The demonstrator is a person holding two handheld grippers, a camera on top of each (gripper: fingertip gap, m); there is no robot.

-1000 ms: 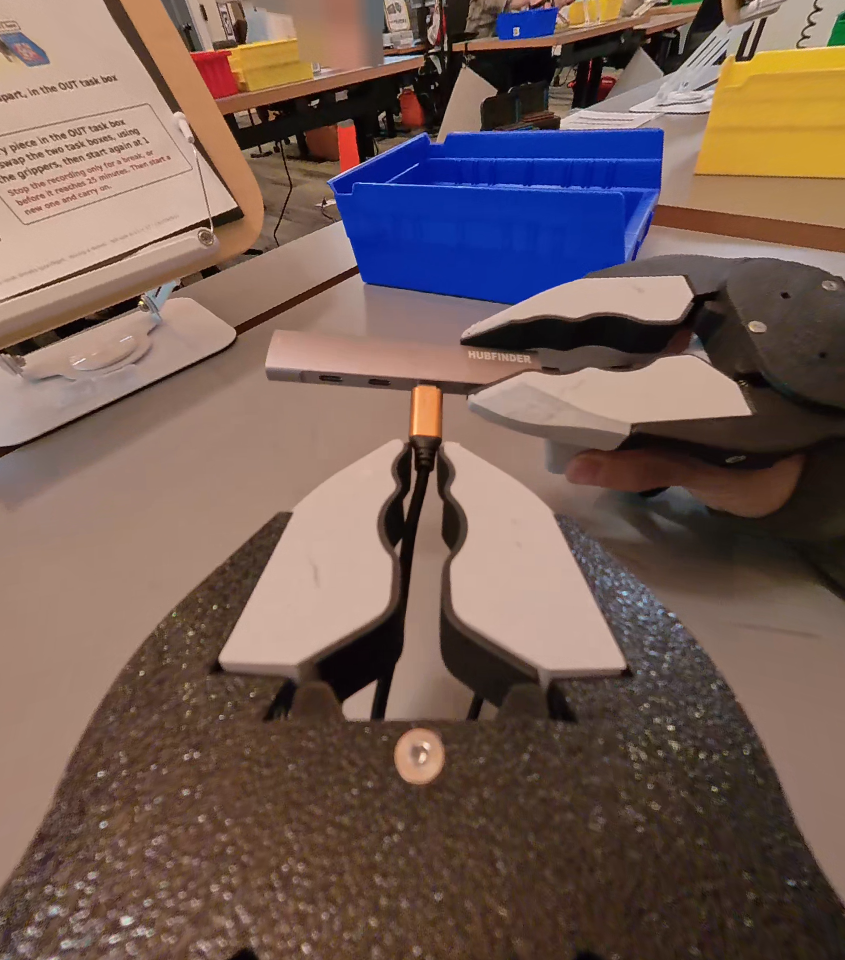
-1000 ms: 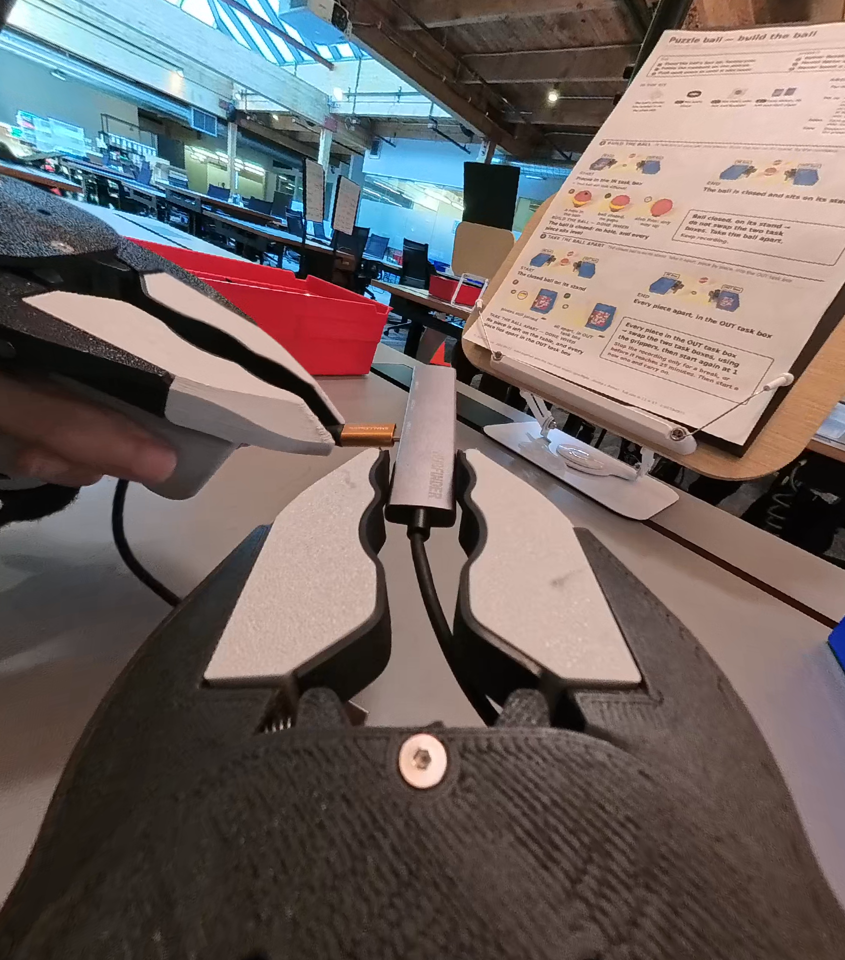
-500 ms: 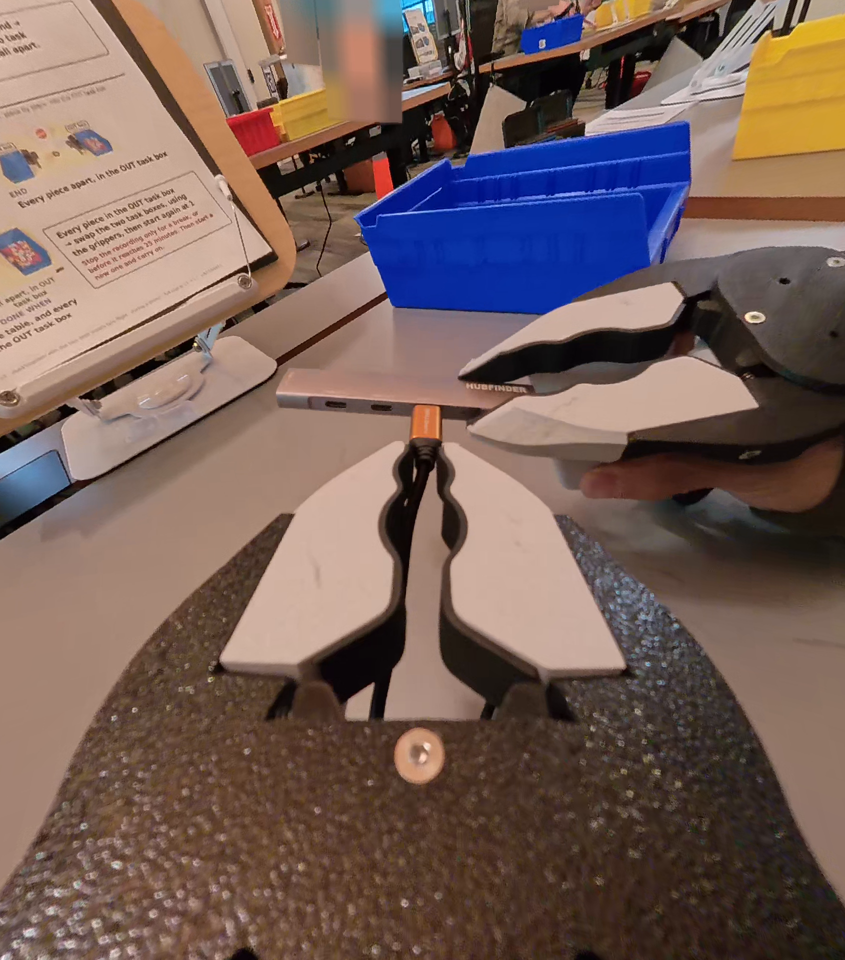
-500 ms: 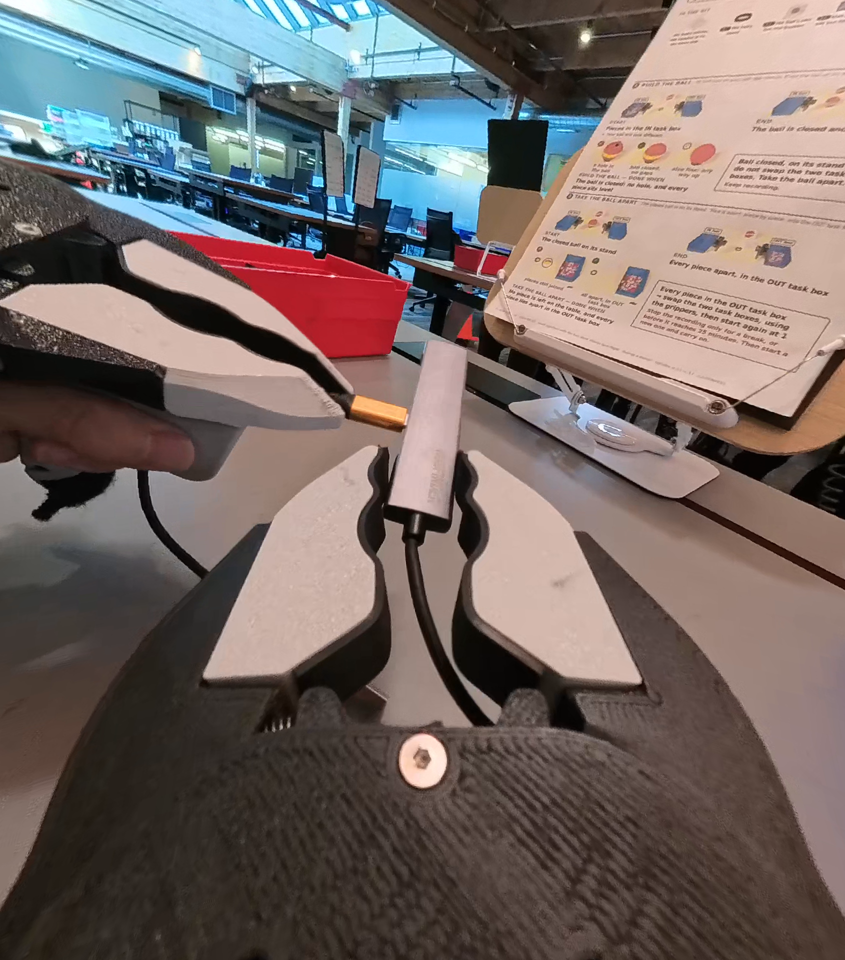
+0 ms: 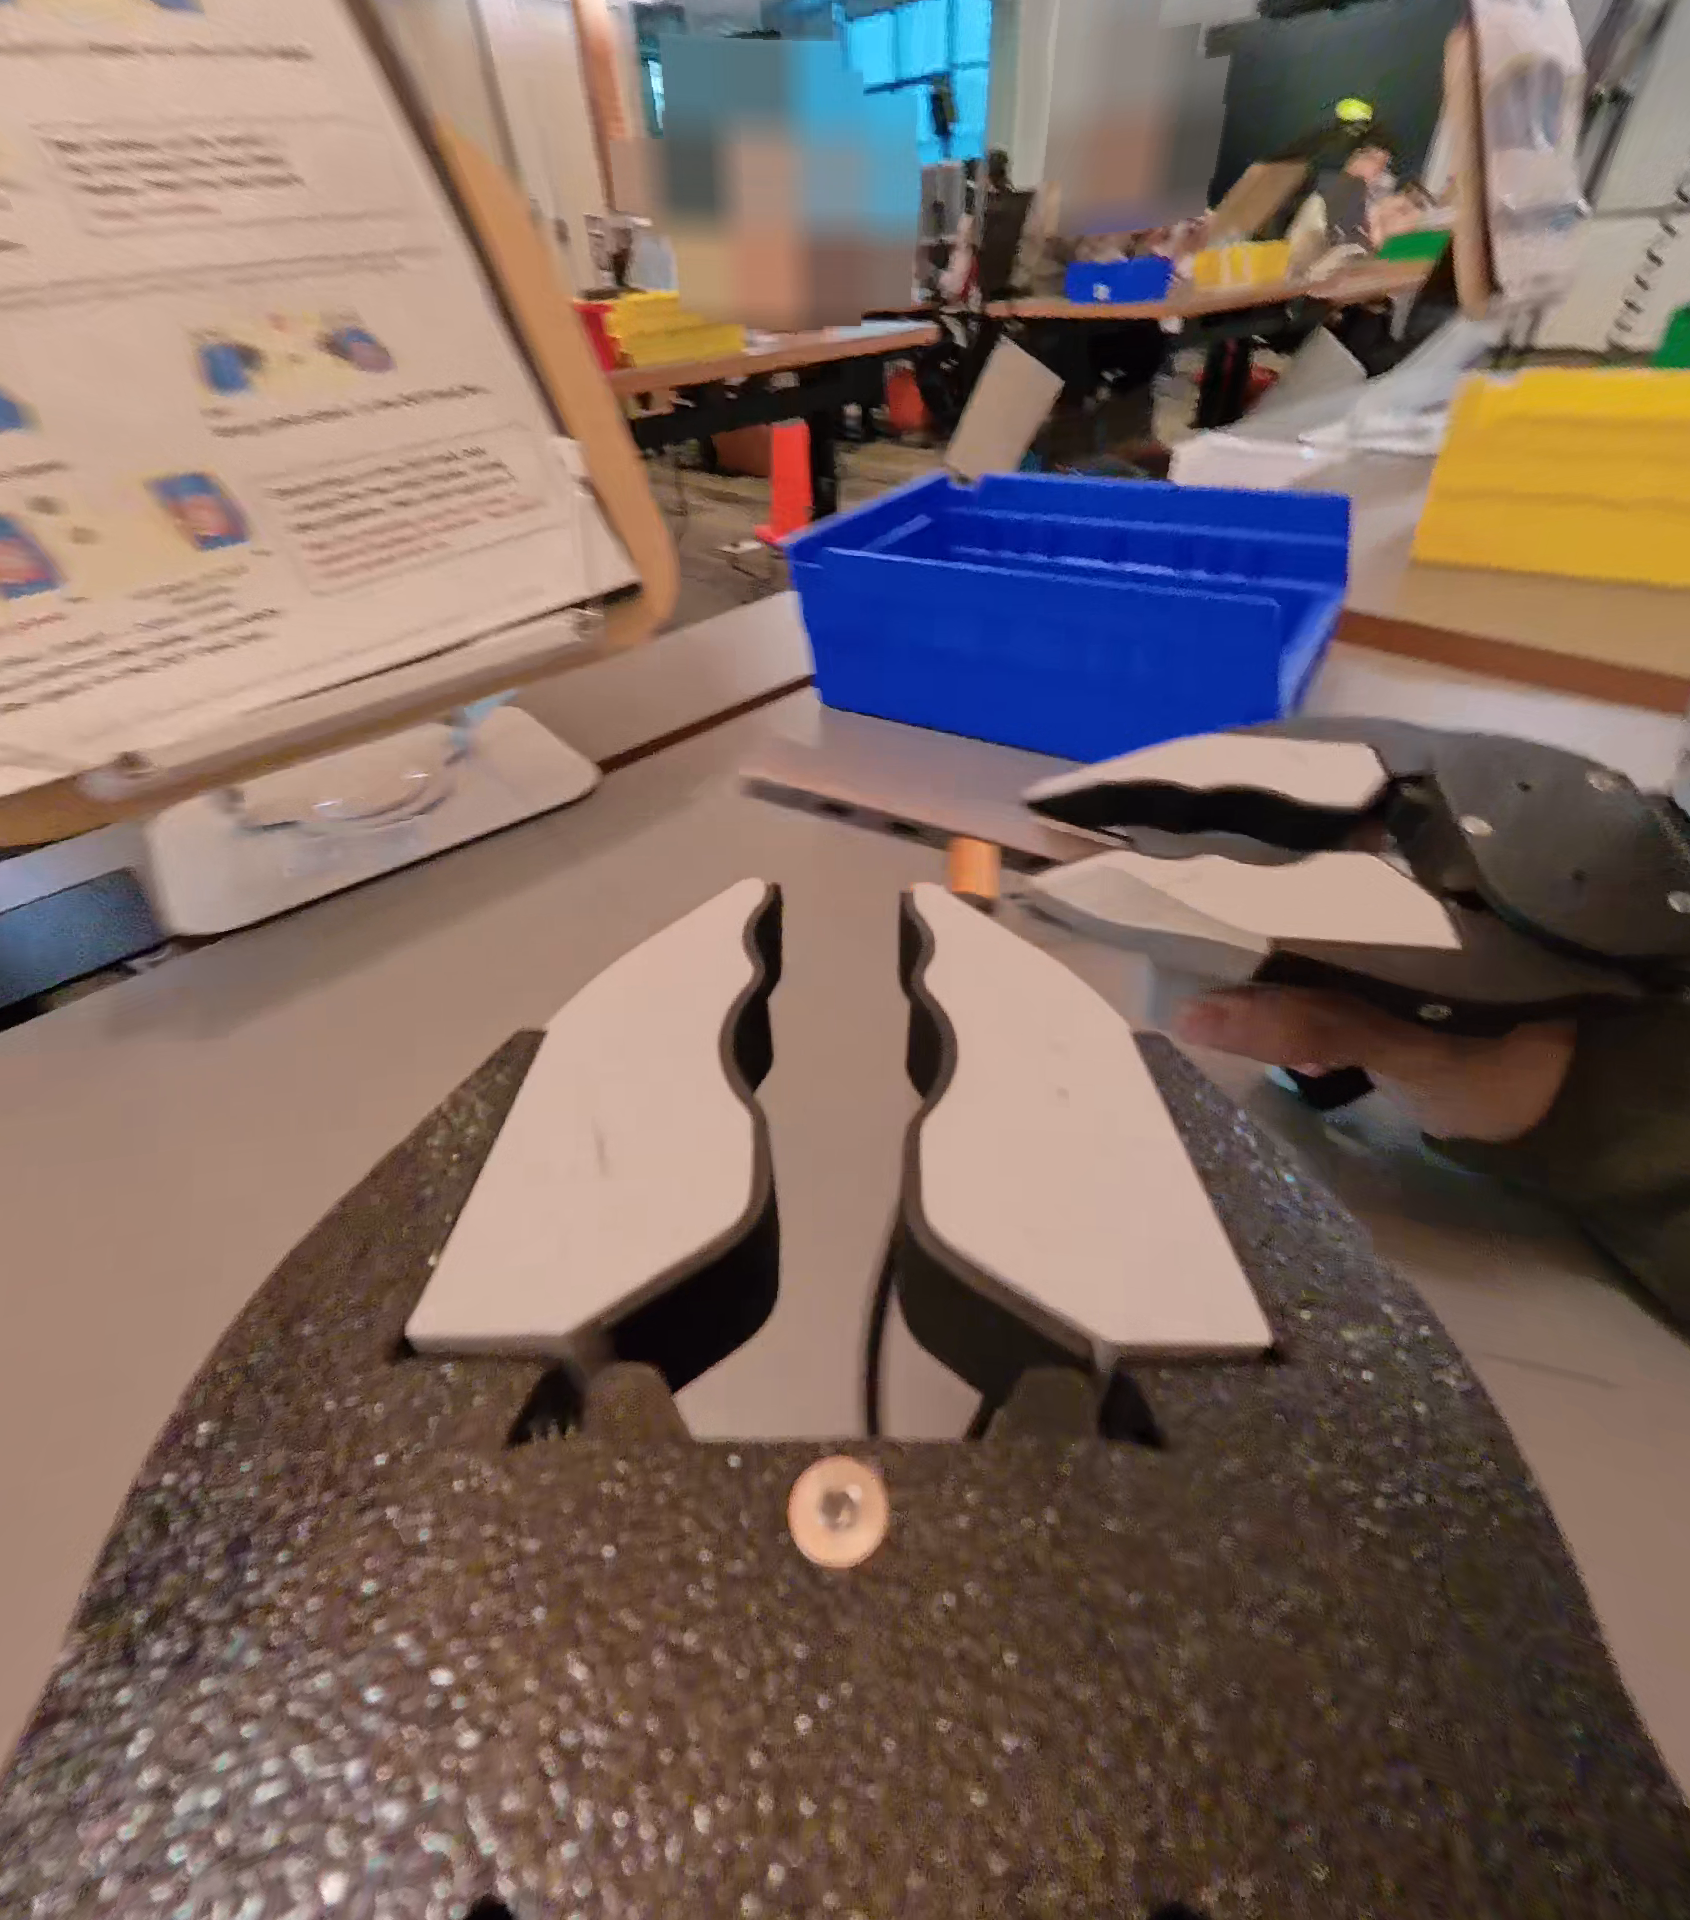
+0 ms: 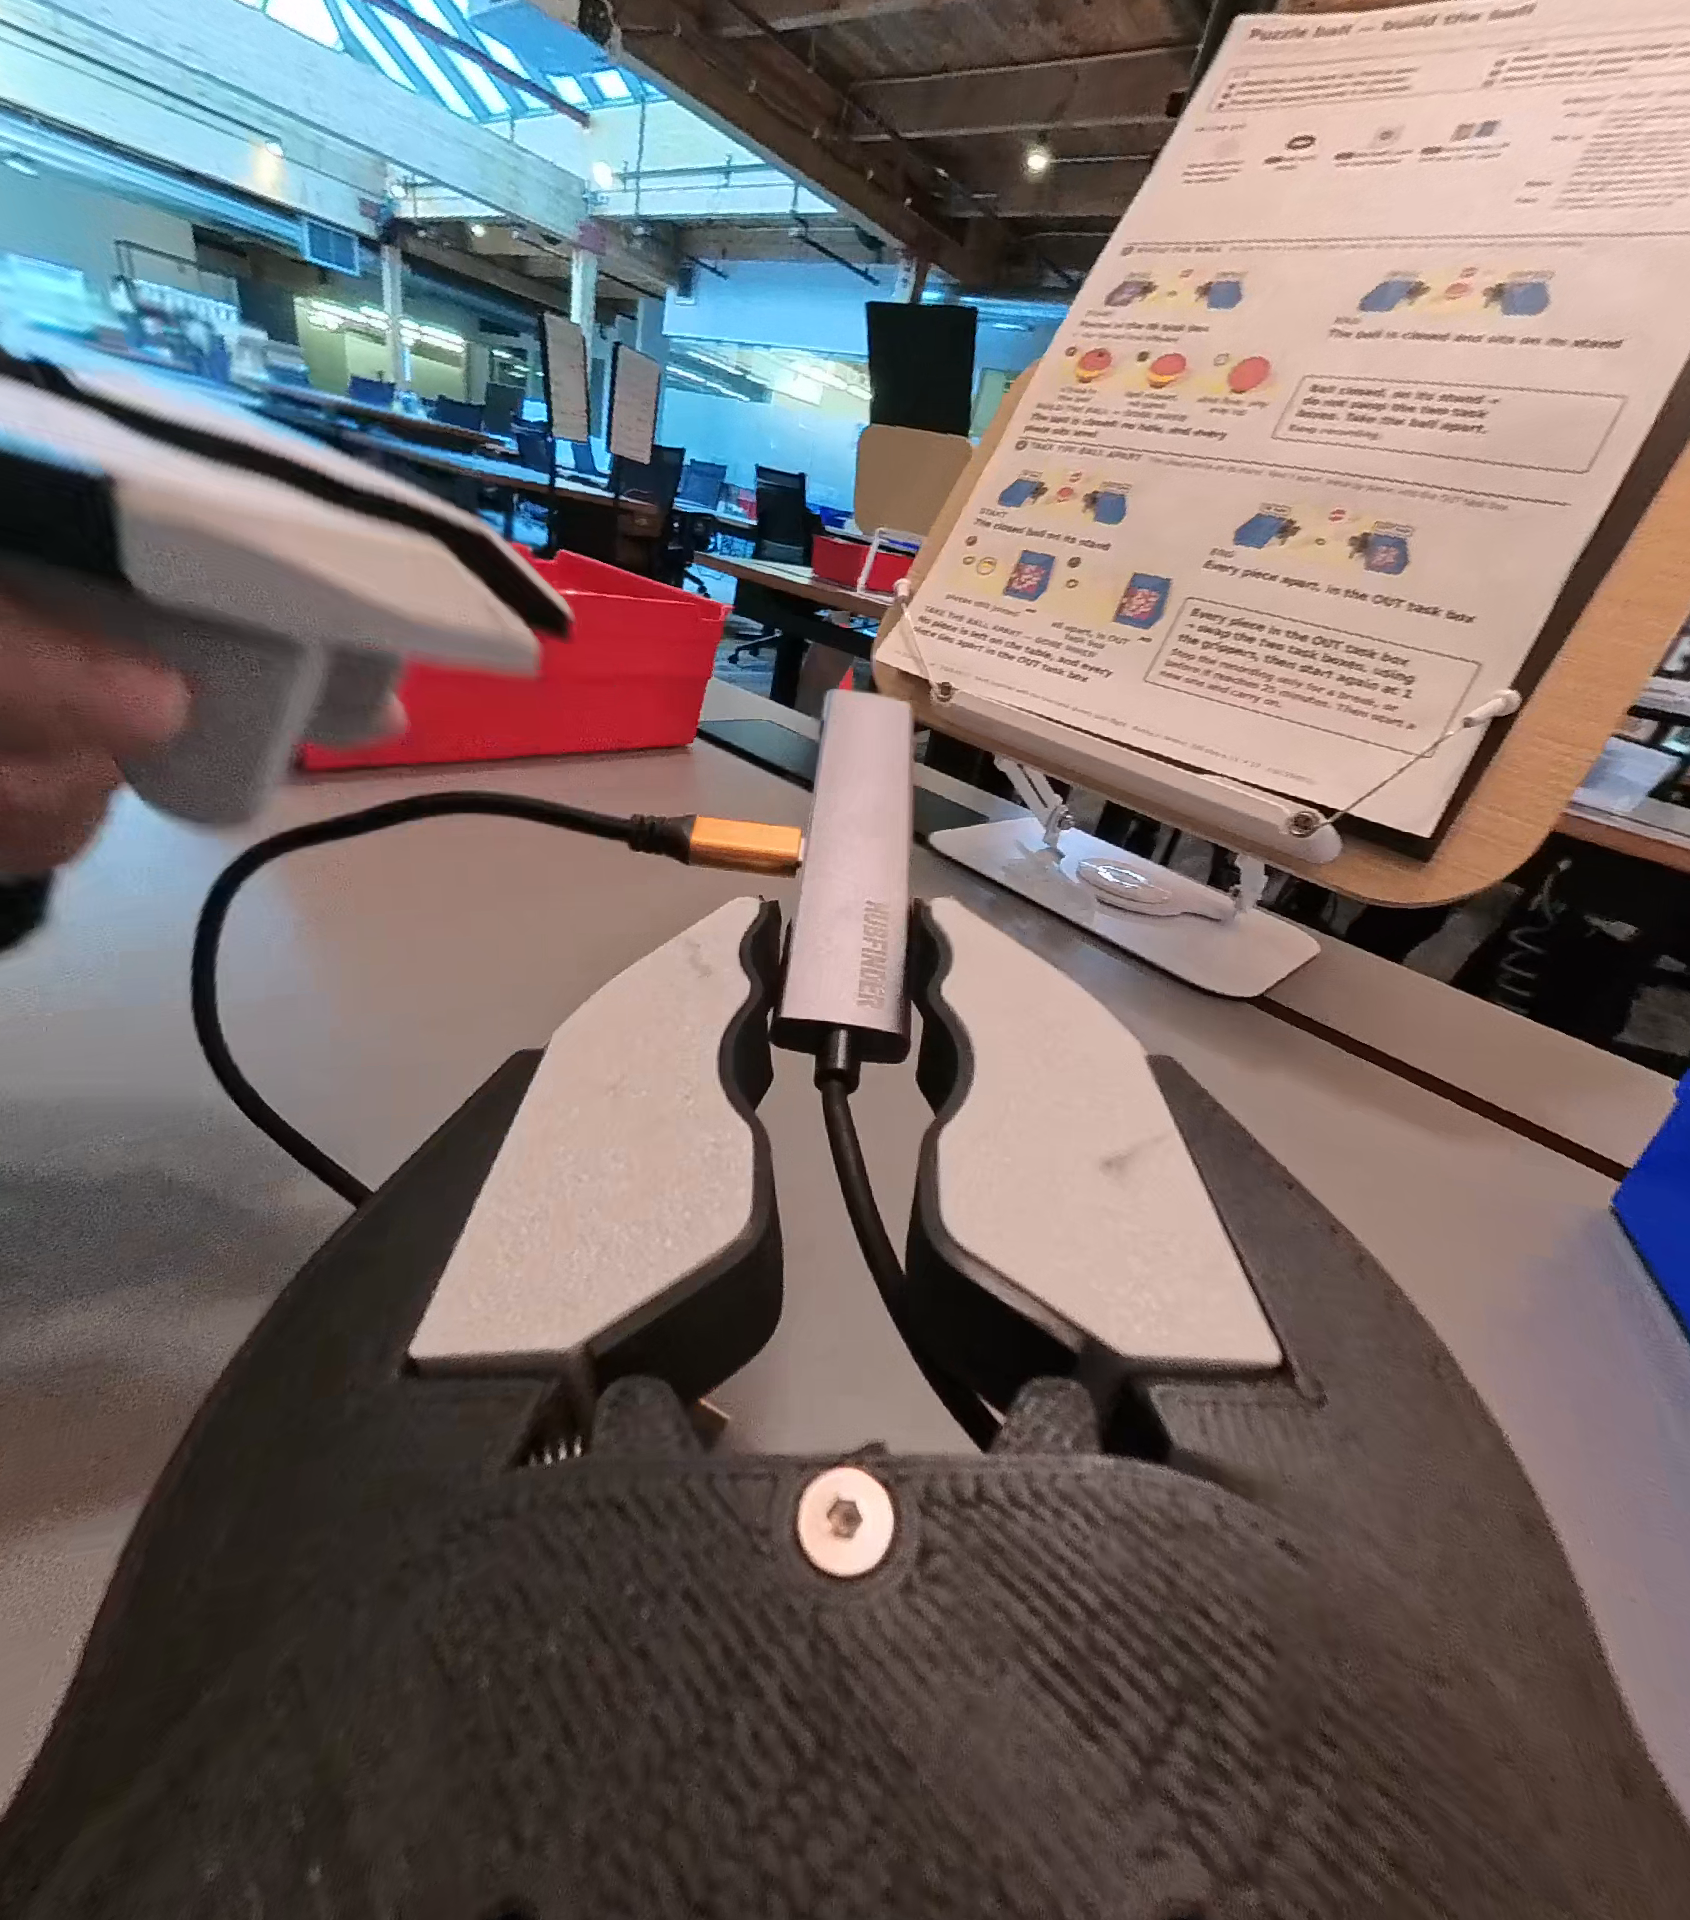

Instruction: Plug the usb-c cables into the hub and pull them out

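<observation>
My right gripper is shut on the near end of the slim grey hub and holds it just above the grey table. The orange usb-c plug sits in the hub's left side. Its black cable loops down onto the table. My left gripper is open and empty, and its jaws stand apart. In the left wrist view the plug shows just beyond the right fingertip, in the hub. In the right wrist view the left gripper hangs raised, up and left of the plug.
An instruction board on a metal stand stands behind the hub and also shows in the left wrist view. A blue bin is at the back right, a yellow bin beyond it. A red bin sits to the left. Left tips to right tips: about 8 cm.
My left gripper has opened, let go of the cable and drawn back and up from the plug. The plug stays in the hub. My right gripper still holds the hub.
</observation>
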